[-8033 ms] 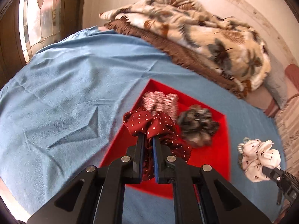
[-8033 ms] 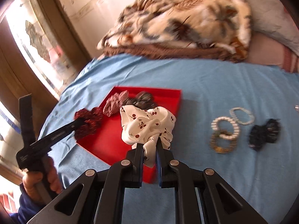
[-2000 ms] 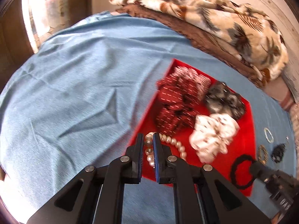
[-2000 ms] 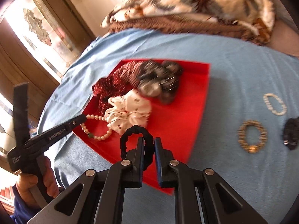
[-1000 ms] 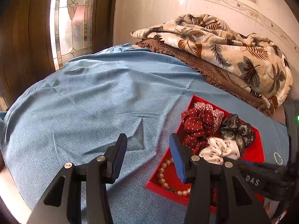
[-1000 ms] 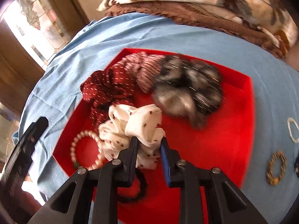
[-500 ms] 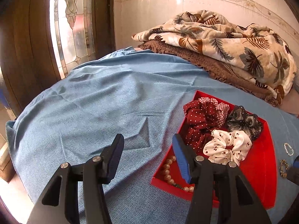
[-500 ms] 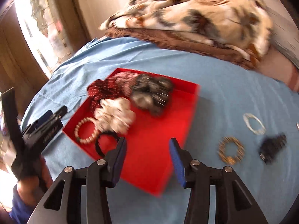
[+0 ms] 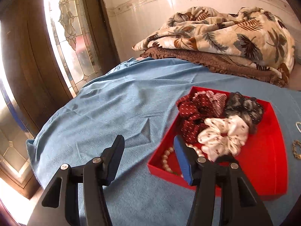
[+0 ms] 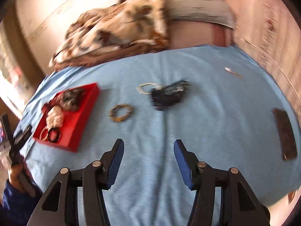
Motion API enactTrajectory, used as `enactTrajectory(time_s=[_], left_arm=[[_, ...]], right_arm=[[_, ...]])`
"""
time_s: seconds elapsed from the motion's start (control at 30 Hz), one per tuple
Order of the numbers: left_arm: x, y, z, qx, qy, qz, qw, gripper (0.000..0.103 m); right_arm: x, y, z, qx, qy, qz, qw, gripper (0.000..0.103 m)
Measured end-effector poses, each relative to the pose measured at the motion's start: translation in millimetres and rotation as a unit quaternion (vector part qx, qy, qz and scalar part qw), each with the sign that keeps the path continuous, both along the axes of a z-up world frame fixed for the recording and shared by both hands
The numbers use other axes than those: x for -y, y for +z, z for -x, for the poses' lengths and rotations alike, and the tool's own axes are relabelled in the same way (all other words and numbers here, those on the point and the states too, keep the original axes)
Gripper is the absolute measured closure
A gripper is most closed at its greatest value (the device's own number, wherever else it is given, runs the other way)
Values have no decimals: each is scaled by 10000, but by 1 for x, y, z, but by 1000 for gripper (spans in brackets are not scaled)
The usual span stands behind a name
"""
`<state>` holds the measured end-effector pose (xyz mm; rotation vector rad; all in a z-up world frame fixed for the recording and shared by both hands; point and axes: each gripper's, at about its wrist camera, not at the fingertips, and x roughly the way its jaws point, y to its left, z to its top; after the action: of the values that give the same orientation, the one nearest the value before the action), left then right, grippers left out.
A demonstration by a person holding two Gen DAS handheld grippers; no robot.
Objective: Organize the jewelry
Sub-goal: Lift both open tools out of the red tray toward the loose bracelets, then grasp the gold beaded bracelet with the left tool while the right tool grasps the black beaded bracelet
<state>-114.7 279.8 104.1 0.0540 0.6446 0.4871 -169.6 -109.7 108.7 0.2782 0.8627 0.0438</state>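
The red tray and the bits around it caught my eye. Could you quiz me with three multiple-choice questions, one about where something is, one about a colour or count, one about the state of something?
1. Where does the gold beaded bracelet lie?
A. inside the red tray
B. on the blue cloth beside the tray
C. on the folded blanket

2. What colour is the spotted scrunchie nearest the pearl bracelet in the tray?
A. white
B. green
C. yellow

3. How are the jaws of the right gripper?
A. shut on the gold bracelet
B. shut on the black hair tie
C. open, nothing between them

Answers: 1 B, the bracelet lies on bare cloth to the right of the tray in the right wrist view. 2 A, its fabric is white with small dark spots. 3 C, the jaws have just been opening and only cloth shows between them.
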Motion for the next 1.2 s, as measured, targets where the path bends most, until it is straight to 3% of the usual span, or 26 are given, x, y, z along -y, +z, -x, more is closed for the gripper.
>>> enactTrajectory(time_s=[0.13,0.33,0.53,0.67,0.83,1.0,1.2], left_arm=[[23,16,21,48,-245,159,9996,49],[65,47,45,254,-847,368,9954,49],[94,71,62,590,-1325,208,9892,40],[102,76,66,637,-1443,298,9870,40],[106,74,65,577,-1472,273,9870,39],[104,75,57,540,-1476,424,9867,39],[107,71,60,534,-1600,517,9843,39]], right_arm=[[27,0,18,55,-285,-231,9993,44],[37,11,43,268,-348,-117,9990,43],[42,28,59,442,-420,-15,9981,43],[48,40,70,585,-505,83,9970,38],[53,39,72,557,-572,-53,9968,37],[50,43,82,613,-470,129,9969,37],[61,54,99,413,65,195,9989,37]])
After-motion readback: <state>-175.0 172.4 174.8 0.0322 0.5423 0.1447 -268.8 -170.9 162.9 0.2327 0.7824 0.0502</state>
